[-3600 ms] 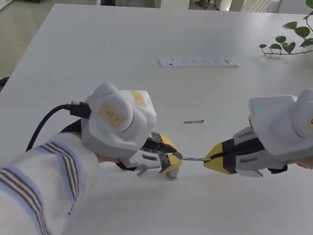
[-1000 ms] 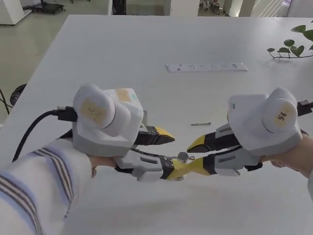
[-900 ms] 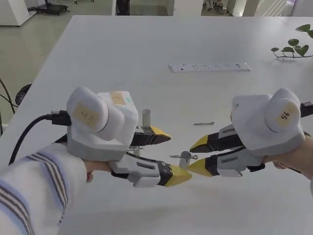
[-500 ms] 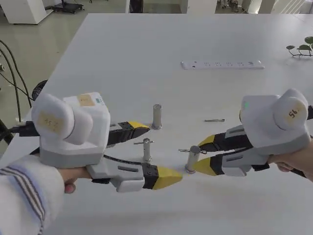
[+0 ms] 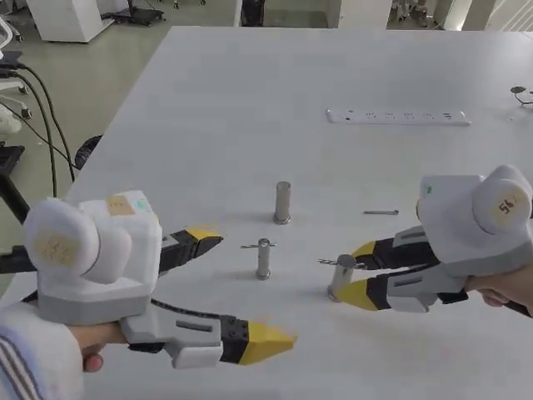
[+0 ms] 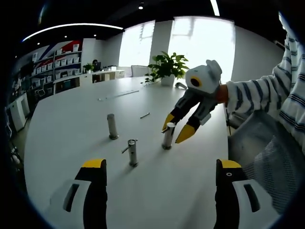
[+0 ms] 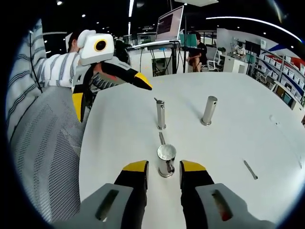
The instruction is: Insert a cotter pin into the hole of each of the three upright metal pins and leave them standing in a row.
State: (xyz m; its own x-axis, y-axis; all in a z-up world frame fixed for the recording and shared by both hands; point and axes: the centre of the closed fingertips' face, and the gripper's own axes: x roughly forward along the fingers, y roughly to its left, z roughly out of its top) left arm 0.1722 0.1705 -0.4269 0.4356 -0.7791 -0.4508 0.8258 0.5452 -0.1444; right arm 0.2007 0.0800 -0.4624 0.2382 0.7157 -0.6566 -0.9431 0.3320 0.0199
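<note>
On a broad white tabletop [image 5: 208, 100], three upright silver metal pins, each on a small flared base. Farthest back, a plain cylindrical metal pin [image 5: 282, 202], standing alone. Nearer and slightly to the left, a second metal pin [image 5: 264, 260] with a thin wire cotter pin [image 5: 252, 246] crosswise through its top, jutting out to the left. Nearer again and off to the right, a third metal pin [image 5: 341, 277], also upright, with a matching cotter pin [image 5: 326, 262] through its head, also jutting left. All three apart from one another, in a bent line rather than a straight one.

Right gripper [image 5: 351, 272], white-bodied with black jaws and yellow tips, set in from the right and straddling the third metal pin, one yellow tip on its far side and one on its near side. In the right gripper view, jaws parted a little, with a sliver of table between each tip and the pin. Nothing clamped.

Left gripper [image 5: 241, 289] at the near left, beside a striped sleeve [image 5: 29, 375]. Jaws spread wide, holding nothing, pointing right toward the second metal pin but well short of it.

Farther right, a loose cotter pin [image 5: 381, 212] lying flat on the table. Well beyond it, a long white power strip [image 5: 398, 117].
</note>
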